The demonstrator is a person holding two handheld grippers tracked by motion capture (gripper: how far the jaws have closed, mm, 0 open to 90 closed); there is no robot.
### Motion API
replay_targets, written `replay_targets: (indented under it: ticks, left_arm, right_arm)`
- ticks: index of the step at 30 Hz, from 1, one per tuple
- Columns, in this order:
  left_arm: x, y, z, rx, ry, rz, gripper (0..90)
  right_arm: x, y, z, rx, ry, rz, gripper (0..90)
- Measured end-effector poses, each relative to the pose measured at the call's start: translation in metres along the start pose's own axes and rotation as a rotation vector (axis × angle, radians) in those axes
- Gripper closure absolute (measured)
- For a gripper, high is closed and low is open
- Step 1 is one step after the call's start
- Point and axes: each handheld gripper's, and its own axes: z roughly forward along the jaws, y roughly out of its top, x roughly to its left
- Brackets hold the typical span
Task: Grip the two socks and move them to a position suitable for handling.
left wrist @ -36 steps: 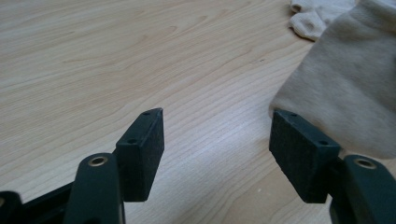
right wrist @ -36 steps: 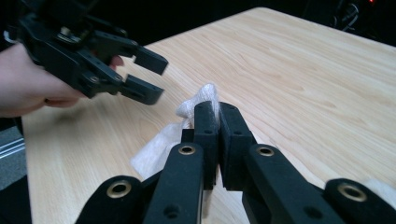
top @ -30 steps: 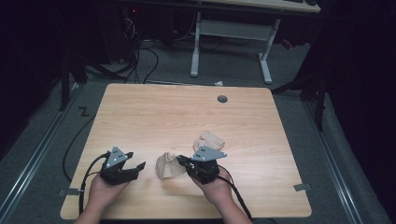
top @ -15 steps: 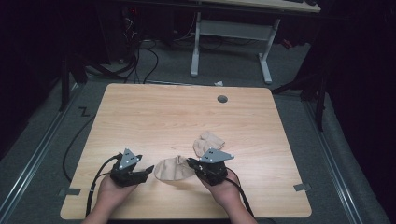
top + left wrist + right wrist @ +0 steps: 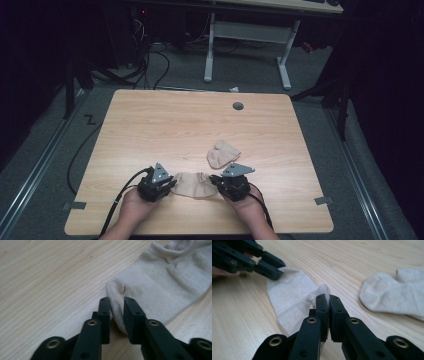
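A beige sock is being pinched at the desk's six o'clock edge, its ends gripped by closing left tongs and clamped right tongs.

Beige knitted fabric socks: we count two, one lying flat between our hands and one crumpled just beyond it.
Black two-jaw grippers with grey three-cornered plates: we count two, the left gripper and the right gripper.
Bare hands: we count two, a left hand and a right hand.
Light wooden rectangular tables: we count one.
Round grey cable holes in that table: we count one.
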Motion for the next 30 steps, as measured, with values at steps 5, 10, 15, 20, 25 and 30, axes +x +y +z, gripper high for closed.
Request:
replay_targets:
  ticks: [5,10,15,20,25,30]
  left_arm:
    - [-0.006,-0.001,-0.003,0.022,-0.024,0.034,83.0]
    - [-0.014,-0.004,-0.006,0.042,-0.044,0.065,83.8]
    - [-0.021,-0.009,-0.015,0.067,-0.054,0.083,83.3]
    - [-0.022,-0.014,-0.023,0.083,-0.055,0.074,80.8]
    - [-0.018,-0.014,-0.028,0.065,-0.045,0.048,70.8]
    - [-0.014,-0.014,-0.035,0.016,-0.014,0.026,59.9]
  right_arm:
    - [-0.007,-0.013,-0.002,0.038,-0.011,0.015,86.8]
    - [-0.006,-0.024,-0.006,0.067,-0.009,0.018,86.4]
    - [-0.002,-0.031,-0.008,0.086,0.005,0.012,85.4]
    - [0.003,-0.036,-0.005,0.11,0.023,0.002,82.6]
    - [0.004,-0.034,-0.008,0.085,0.031,0.009,73.5]
    - [0.002,-0.032,-0.014,0.056,0.01,0.01,72.5]
